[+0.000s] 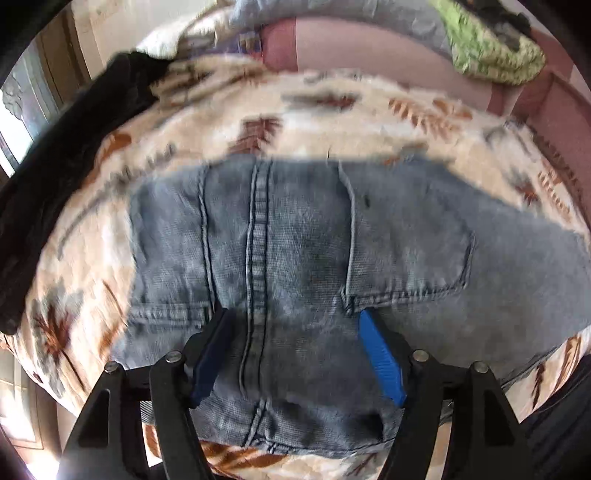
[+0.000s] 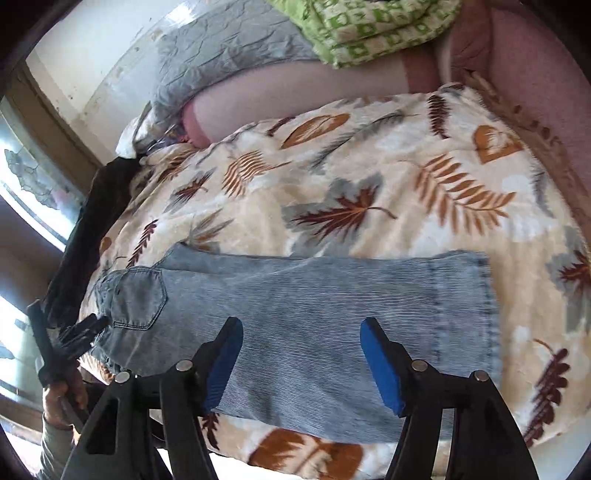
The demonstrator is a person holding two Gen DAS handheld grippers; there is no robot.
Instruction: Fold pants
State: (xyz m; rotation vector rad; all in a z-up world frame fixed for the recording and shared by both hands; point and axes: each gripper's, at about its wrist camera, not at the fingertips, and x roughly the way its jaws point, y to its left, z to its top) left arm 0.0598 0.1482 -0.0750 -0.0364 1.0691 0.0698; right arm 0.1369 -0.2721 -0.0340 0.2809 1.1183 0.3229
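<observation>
Leaf-print blanket (image 2: 369,177) bears folded jeans (image 2: 295,314), both grippers open.

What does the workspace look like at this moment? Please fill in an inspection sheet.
Surface: leaf-print blanket spread over a bed.
Job's things: light blue jeans lie flat on the blanket, back pocket up, hem towards the right of the right wrist view.
Clutter: dark garment at the blanket's left edge; green patterned cloth and grey pillow at the far end.
Grippers: left hand-held gripper open over the seat of the jeans; right hand-held gripper open over the leg; neither holds the cloth.
Cables: nothing seen.
Surroundings: window on the left; pink bed surround beyond the blanket.
</observation>
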